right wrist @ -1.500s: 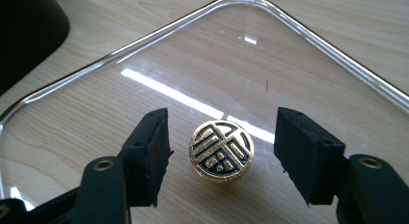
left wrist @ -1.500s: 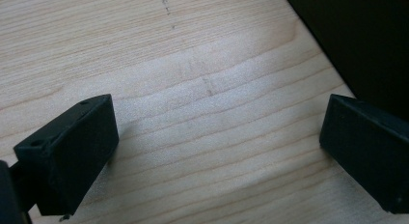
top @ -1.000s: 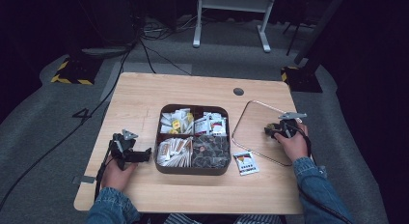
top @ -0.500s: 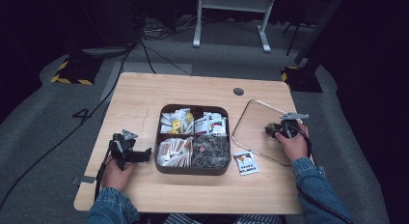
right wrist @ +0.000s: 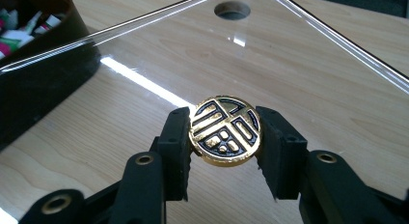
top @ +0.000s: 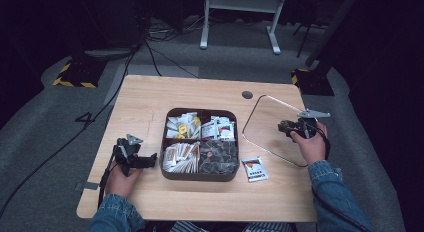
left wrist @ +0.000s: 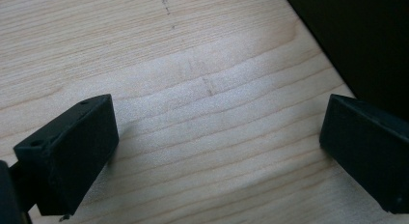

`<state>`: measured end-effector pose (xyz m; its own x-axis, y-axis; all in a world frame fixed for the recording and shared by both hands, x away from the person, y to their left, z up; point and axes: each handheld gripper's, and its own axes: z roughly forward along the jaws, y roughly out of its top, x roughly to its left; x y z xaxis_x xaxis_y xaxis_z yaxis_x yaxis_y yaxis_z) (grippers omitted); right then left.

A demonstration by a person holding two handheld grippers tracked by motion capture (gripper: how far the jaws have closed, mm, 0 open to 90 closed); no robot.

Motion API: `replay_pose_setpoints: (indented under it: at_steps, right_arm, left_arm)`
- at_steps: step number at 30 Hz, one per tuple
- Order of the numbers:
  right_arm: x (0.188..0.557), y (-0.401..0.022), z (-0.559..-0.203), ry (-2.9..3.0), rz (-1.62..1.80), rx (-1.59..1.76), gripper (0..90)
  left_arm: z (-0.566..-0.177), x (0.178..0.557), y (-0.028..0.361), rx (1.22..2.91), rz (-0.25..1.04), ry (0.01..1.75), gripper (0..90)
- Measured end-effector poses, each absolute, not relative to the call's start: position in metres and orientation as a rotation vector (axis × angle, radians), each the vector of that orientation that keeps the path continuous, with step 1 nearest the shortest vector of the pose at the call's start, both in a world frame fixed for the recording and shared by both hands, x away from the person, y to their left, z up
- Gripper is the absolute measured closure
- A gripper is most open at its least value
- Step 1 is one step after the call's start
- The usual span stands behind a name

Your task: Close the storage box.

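Observation:
A dark tray [top: 200,177] with four compartments of packets sits mid-table. To its right a clear lid [top: 265,123] lies flat on the wood. My right gripper [top: 286,127] is shut on the lid's round gold-and-black knob [right wrist: 225,131], which sits between its two black fingers [right wrist: 176,137]. The tray's dark wall [right wrist: 43,64] shows at the upper left of the right gripper view. My left gripper [top: 149,162] rests on the table just left of the tray. It stands open [left wrist: 217,137] with bare wood between its jaws.
A loose red, black and white packet [top: 254,169] lies on the table between the tray and the lid. A round cable hole [top: 247,95] is in the tabletop behind the lid. Cables trail across the grey floor beyond the table.

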<state>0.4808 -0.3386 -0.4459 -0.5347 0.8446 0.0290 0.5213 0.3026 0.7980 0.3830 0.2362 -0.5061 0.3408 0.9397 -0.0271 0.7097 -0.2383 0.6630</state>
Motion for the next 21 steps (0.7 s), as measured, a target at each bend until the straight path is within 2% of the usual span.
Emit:
replay_pose_setpoints:
  at_steps: [21]
  right_arm:
    - [0.461,-0.329,-0.396,2.150,1.205,1.122,58.9]
  left_arm:
    - [-0.506,0.383,0.236,2.028,0.513,1.436,0.4]
